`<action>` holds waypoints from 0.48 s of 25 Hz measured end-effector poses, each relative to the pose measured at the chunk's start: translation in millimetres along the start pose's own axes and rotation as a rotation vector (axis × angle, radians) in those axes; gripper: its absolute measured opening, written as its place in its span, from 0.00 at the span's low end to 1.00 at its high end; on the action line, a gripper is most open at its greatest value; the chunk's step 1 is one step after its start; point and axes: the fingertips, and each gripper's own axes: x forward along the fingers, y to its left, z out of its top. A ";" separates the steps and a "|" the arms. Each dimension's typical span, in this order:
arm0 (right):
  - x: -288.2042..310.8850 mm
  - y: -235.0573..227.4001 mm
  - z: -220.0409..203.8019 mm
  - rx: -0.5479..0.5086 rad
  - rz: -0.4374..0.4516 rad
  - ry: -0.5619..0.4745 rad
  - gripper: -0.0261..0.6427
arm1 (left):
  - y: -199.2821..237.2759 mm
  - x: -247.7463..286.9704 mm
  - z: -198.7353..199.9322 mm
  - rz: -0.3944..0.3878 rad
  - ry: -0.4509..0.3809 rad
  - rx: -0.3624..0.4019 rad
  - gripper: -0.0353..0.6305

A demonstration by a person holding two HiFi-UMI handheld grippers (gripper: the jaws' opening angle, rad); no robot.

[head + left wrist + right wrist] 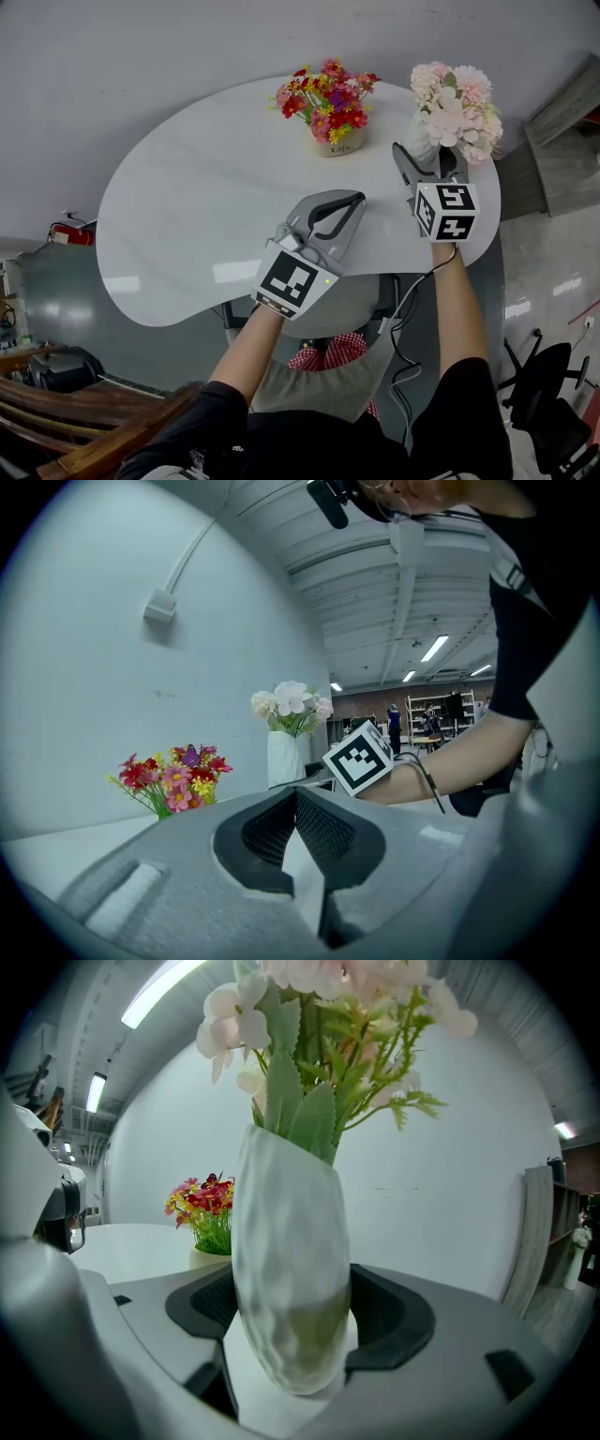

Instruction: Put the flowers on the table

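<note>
A white vase (291, 1269) of pale pink flowers (457, 108) stands at the right end of the white table (206, 206), close to its edge. My right gripper (427, 167) is shut on the vase, a pad against each side of it. Whether its base touches the tabletop I cannot tell. A low pot of red, pink and yellow flowers (326, 105) sits further back near the middle, also visible in the left gripper view (173, 775). My left gripper (349, 204) hovers over the table's near edge, shut and empty, its fingertips (296, 794) meeting.
The table's near edge curves just under both grippers. A grey cabinet (562, 141) stands to the right of the table, and a black office chair (548, 394) is at the lower right. Wooden furniture (56, 422) lies at the lower left.
</note>
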 end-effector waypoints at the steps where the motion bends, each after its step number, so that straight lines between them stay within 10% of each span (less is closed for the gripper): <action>1: 0.4 -0.6 0.0 0.001 -0.001 -0.001 0.58 | -0.1 0.0 -0.2 0.001 0.000 0.000 0.06; 12: 5.1 -5.1 1.3 0.003 -0.008 -0.003 0.58 | 1.0 -0.4 1.8 0.006 0.001 0.003 0.06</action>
